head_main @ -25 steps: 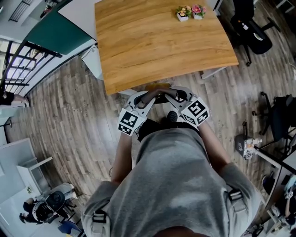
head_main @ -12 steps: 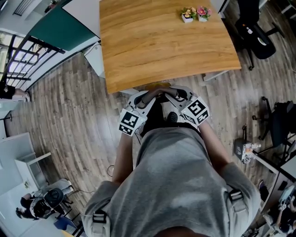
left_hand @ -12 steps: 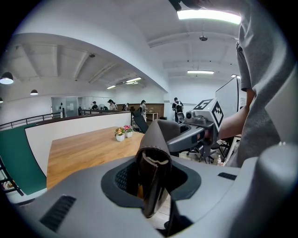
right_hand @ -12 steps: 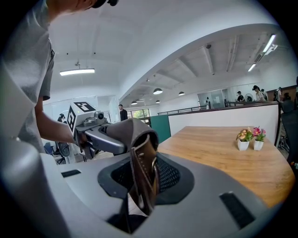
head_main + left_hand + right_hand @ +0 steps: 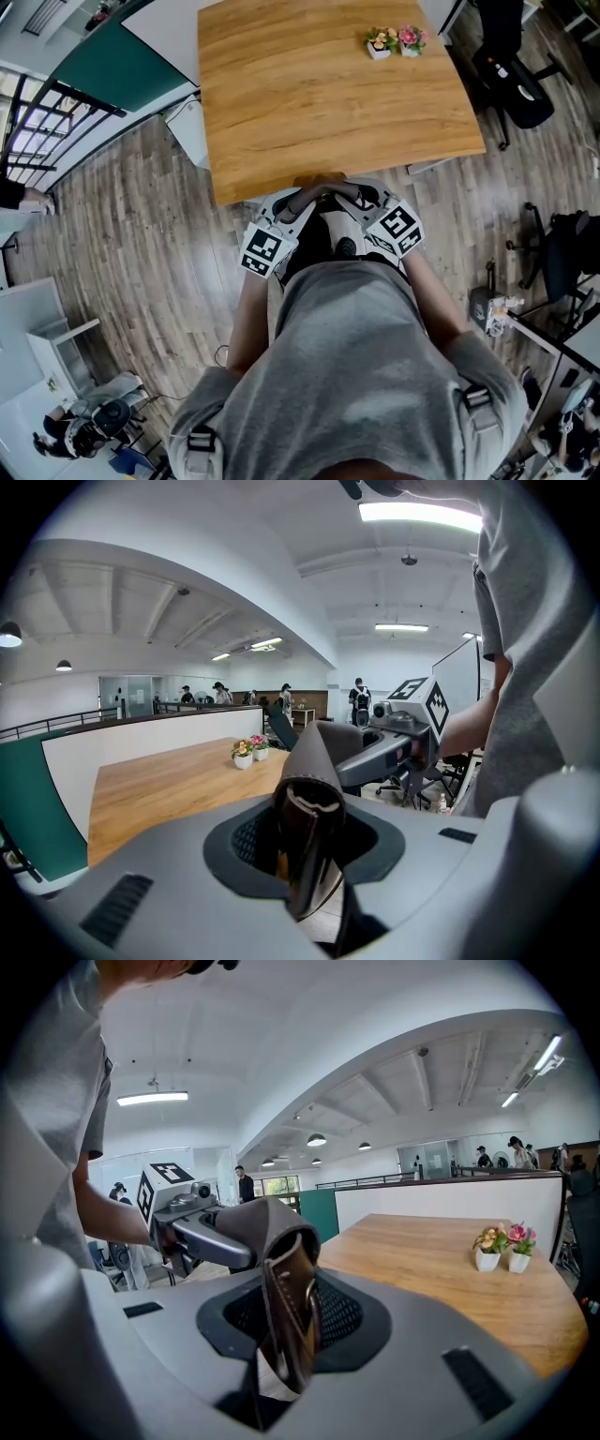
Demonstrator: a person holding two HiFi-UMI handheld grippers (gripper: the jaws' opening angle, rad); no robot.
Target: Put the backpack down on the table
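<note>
The table [image 5: 309, 94], upper middle of the head view, is seen as warm wood with clear grain and a satin finish; the floor [image 5: 141, 244] is laid in grey matt planks. The backpack strap [image 5: 314, 761] is shown as smooth brown leather with a soft sheen and stitched edge. The left gripper [image 5: 302, 855] and right gripper [image 5: 286, 1335] are shelled in matt grey plastic.

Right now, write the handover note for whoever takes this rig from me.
Left gripper: shut on the brown handle.
Right gripper: shut on the same handle.
Backpack: hanging between the grippers at the near edge of the table, not on it. Two small flower pots stand at the far side.
Done: backpack picked up, brought to the table.
Left: set it on the tabletop, release.
</note>
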